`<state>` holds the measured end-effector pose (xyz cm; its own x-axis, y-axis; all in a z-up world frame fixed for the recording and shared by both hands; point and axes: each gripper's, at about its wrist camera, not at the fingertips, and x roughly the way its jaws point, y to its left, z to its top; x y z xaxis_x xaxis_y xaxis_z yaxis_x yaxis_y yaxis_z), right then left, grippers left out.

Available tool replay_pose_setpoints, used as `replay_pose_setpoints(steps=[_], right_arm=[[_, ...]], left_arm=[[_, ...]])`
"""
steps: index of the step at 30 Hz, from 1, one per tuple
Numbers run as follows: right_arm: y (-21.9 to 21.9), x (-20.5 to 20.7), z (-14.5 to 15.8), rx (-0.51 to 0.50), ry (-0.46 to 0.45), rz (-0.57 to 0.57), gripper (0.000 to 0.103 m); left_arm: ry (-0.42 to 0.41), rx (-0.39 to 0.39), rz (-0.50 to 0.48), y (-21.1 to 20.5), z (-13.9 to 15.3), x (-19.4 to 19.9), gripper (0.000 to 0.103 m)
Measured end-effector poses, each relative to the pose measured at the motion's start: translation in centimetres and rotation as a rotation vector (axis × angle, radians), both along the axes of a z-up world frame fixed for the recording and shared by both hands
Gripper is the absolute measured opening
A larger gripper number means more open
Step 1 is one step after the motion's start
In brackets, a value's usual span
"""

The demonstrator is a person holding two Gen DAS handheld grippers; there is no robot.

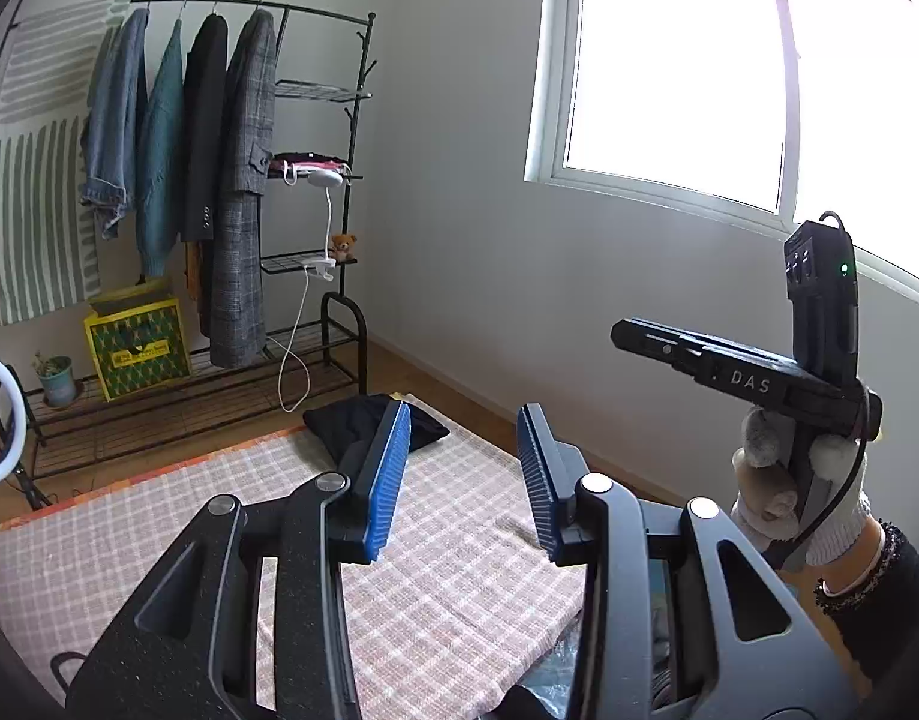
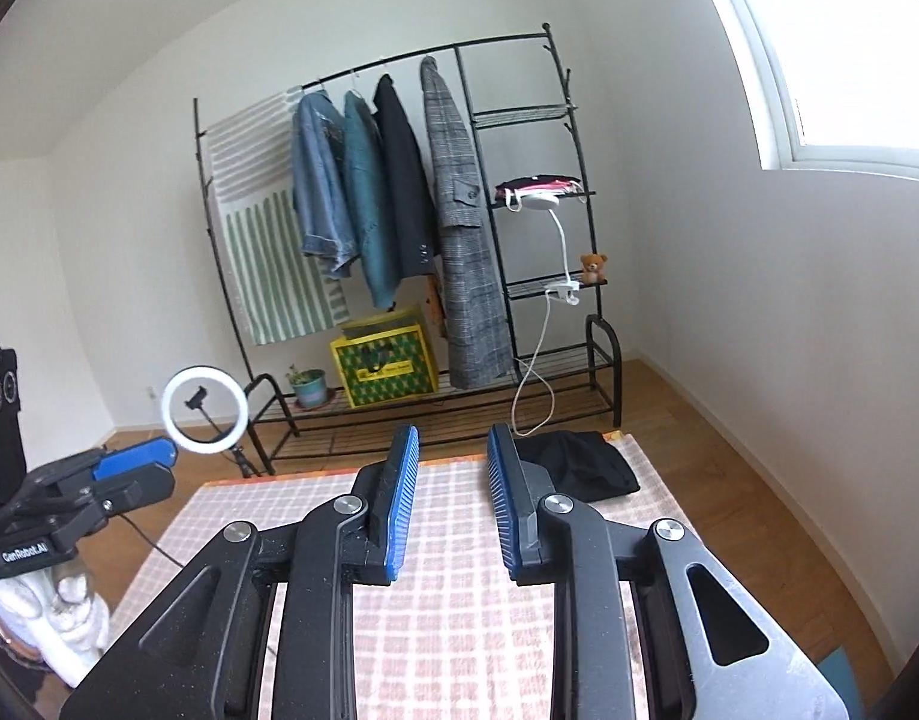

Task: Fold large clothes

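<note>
Left claw (image 1: 462, 474): my blue pads stand apart with nothing between them; released, raised above the mat and aimed toward the far wall.
Right claw (image 2: 453, 501): pads parted with a clear gap and no cloth in it; released, also held up over the mat. From the left wrist camera I see only its body and the gloved hand (image 1: 783, 480) carrying it.
Folded garment (image 2: 576, 465): a black piece lying as a compact, flattened bundle at the far right corner of the checked mat (image 2: 447, 630), well apart from both claws. I judge this to be one finished fold, set aside.
Mat centre: bare in both views; no garment is spread out for work at present.
Clothes rack (image 2: 399, 240): a denim jacket (image 2: 321, 204), a teal top (image 2: 363, 204), a black jacket (image 2: 402, 180) and a long plaid coat (image 2: 465, 228) hang on hangers, untouched.
Progress: I judge one item done; the hanging pieces, if they belong to the job, remain.
Near edge: something crinkled and plastic-like shows beneath my left claw; I cannot tell what it is.
Next need: I would fetch another large garment and lay it flat on the mat.
</note>
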<state>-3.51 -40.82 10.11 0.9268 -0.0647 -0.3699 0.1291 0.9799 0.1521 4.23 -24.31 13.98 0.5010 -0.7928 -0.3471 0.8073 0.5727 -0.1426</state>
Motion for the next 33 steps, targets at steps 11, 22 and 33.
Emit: replay_pose_setpoints(steps=[11,22,33], right_arm=[[3.1,-3.9,0.4,-0.053,-0.033,-0.018,0.041],[5.4,-3.9,-3.9,-0.145,0.003,-0.156,0.081],[6.2,-2.0,-8.2,-0.176,0.021,-0.218,0.084]], left_arm=[[-0.051,-0.019,0.043,2.9,0.4,-4.9,0.065],[-0.023,0.059,0.112,4.2,-7.0,-4.3,0.096],[-0.005,0.108,0.165,3.6,-12.0,-2.1,0.103]])
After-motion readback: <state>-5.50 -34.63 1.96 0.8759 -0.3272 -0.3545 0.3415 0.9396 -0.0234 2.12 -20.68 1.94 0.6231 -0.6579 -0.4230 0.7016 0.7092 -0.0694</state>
